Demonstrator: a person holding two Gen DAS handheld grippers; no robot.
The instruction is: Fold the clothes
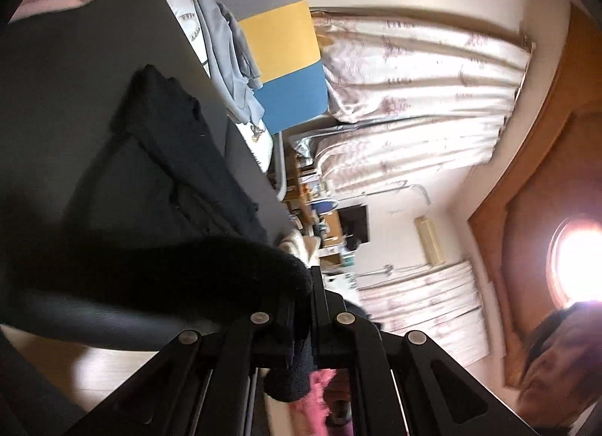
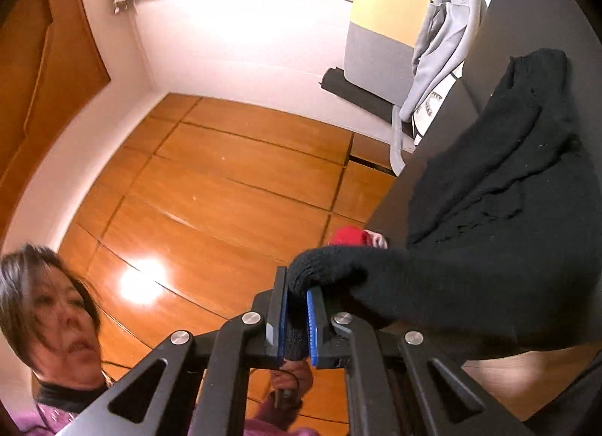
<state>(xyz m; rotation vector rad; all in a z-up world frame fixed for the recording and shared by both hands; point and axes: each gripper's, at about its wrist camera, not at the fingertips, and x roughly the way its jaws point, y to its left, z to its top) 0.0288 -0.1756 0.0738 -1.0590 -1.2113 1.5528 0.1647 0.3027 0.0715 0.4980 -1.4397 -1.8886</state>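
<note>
Right wrist: two tongs [image 2: 297, 317] [image 1: 303, 308] clamp one black sweater [image 2: 489, 210].

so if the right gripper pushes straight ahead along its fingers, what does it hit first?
Likely nothing beyond what it holds: the right gripper is shut on the black garment, whose pinched fold bulges just past the fingertips. Beyond that, open room; depth is unclear.

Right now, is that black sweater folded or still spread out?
Partly folded: the black sweater lies doubled on the dark table, one end pinched by both the right gripper and left gripper.
</note>
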